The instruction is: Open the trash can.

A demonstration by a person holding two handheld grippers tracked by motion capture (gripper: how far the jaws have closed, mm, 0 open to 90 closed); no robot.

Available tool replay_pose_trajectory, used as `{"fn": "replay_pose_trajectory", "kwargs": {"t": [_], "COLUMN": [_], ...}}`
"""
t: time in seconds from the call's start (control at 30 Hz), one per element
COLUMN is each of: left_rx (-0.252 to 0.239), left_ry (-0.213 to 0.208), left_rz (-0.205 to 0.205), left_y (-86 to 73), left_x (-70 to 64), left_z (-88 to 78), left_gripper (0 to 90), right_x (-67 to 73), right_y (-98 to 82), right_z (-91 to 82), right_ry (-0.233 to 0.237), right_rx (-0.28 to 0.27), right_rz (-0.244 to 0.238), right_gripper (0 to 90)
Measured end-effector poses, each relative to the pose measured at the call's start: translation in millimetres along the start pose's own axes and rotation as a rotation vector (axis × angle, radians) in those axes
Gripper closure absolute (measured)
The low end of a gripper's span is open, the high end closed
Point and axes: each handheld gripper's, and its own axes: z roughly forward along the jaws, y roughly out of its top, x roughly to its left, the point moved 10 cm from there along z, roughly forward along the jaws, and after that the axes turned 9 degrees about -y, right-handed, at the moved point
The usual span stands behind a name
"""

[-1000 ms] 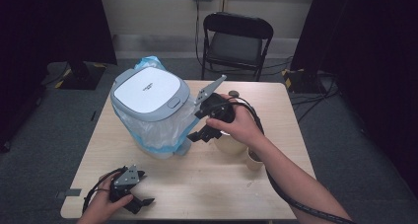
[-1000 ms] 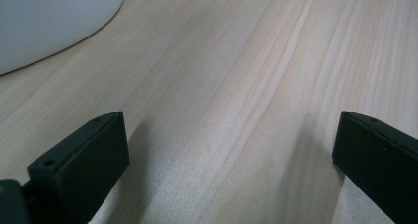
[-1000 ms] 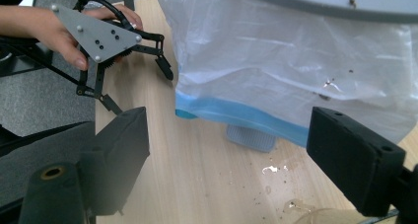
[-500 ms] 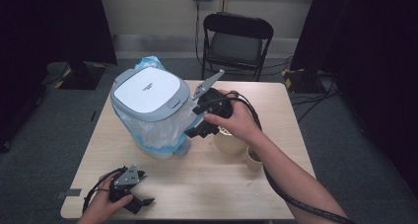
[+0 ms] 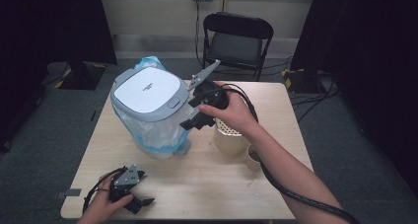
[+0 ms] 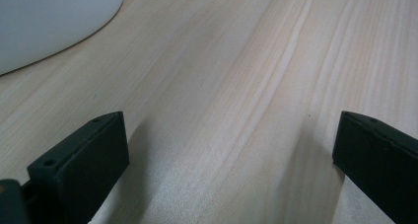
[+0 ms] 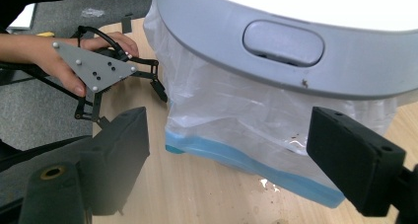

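Note:
A bin stands at the table's middle left, topped by a grey-rimmed white lid (image 5: 148,90) (image 7: 315,61) and lined with a clear plastic bag (image 5: 157,132) (image 7: 236,110) that has a blue edge. My right gripper (image 5: 191,113) (image 7: 231,135) hovers at the bin's right side, just under the lid rim and its push button (image 7: 283,42). Its jaws stand open, with the bag in front of them and nothing pinched. Open as well, my left gripper (image 5: 144,190) (image 6: 222,155) rests on the bare table near the front left edge, and the right gripper view shows it too (image 7: 98,68).
Right of the bin, under my right hand, are a beige perforated pot (image 5: 229,135) and a small cup (image 5: 253,157). A black folding chair (image 5: 239,41) stands behind the wooden table (image 5: 207,184). A cable (image 5: 296,197) trails along my right forearm.
My right gripper has risen a little and shifted left along the bin's side, closer to the lid rim. The left gripper has stayed put.

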Motion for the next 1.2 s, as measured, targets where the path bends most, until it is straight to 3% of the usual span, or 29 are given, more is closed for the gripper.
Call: {"fn": "replay_pose_trajectory", "kwargs": {"t": [0.57,0.87,1.2], "left_rx": [0.000,0.000,0.000], "left_ry": [0.001,0.001,0.001], "left_rz": [0.001,0.001,0.000], "left_y": [0.0,0.0,0.0], "left_x": [0.0,0.0,0.0], "left_z": [0.0,0.0,-0.1], "left_gripper": [0.0,0.0,0.0], "right_x": [-3.9,0.0,-1.4], "right_y": [23.3,41.4,48.0], "right_z": [-13.3,-7.7,2.0], "right_ry": [0.000,0.016,0.011], "right_rx": [-0.011,-0.015,-0.001], "right_rz": [-0.015,-0.026,-0.045], "right_gripper": [16.1,16.1,16.1]}}
